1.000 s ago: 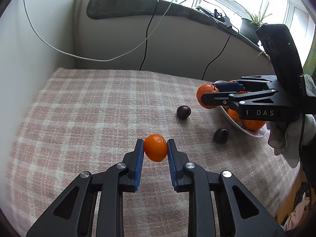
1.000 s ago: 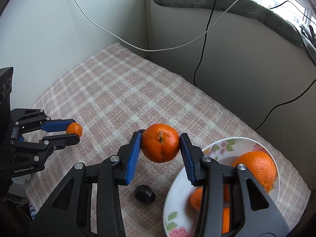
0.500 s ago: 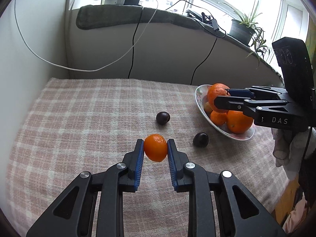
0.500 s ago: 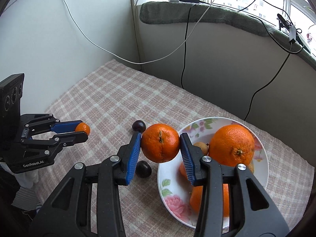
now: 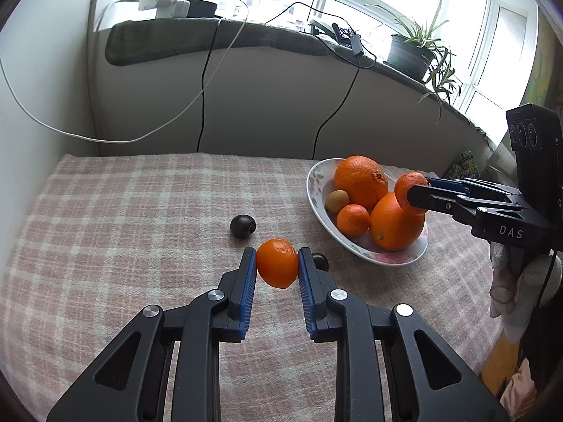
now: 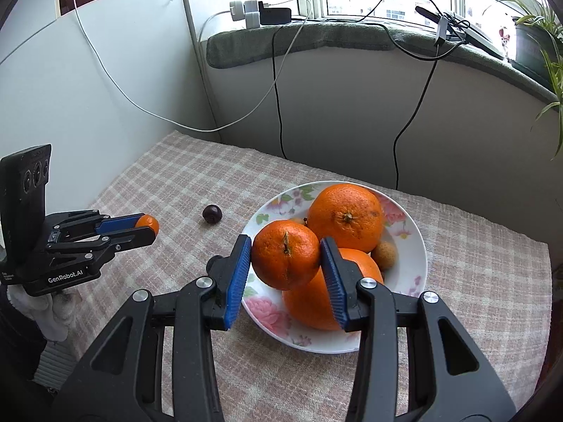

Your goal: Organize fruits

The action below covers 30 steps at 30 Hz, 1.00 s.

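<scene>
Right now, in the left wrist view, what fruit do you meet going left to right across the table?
Dark plum → small orange held in the left gripper → kiwi in the bowl → mandarin in the right gripper.

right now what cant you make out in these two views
- Second dark plum: left wrist view, mostly behind the left gripper's finger; unseen in right wrist view.
- Small orange: right wrist view, mostly covered by that gripper's fingers.
- Bowl bottom: both views, buried under fruit and the right gripper's tangerine.
</scene>
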Motion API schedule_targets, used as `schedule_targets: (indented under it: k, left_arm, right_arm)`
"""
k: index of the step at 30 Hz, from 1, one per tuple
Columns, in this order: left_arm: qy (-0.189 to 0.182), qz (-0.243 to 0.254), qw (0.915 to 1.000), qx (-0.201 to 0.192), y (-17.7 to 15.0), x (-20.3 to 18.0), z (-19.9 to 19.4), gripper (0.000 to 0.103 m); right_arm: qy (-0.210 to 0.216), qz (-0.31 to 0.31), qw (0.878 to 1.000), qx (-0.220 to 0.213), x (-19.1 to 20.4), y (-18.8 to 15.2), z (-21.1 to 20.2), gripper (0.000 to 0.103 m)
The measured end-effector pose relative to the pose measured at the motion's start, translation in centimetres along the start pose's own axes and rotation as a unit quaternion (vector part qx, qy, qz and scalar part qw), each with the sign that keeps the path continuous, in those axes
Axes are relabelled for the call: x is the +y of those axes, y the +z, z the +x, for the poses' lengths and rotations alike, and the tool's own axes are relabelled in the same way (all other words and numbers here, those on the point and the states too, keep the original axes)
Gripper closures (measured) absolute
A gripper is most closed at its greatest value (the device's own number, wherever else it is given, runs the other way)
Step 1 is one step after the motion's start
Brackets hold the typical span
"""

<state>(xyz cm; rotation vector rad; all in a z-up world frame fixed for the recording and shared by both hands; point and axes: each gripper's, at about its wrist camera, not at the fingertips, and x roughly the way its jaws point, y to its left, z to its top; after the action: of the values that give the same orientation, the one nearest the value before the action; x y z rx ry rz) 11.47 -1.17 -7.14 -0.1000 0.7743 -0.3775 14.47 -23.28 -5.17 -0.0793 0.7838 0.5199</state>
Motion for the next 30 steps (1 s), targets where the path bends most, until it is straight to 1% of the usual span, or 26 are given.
schedule_targets:
  k: [9,23,30]
  left_arm:
    - [-0.011,0.012,0.9999,0.0,1.0,-2.0,1.4,0.081]
    - [-0.025,0.035,0.999,0.006,2.1,-4.9,3.4,0.081]
    - [-0.026,0.042,0.9987,0.011,2.6,-5.9,4.3,0.081]
  right_arm:
    - [-0.023,0.022,0.999,-0.011,-2.7,-1.1,-1.7,0.06]
    - [-0.033,0.052,0.998,-0.018,-6.0,-1.8,-2.2,0.06]
    - [-0.036,0.062,0.997,-0.018,-7.5,-1.8,-2.1,0.06]
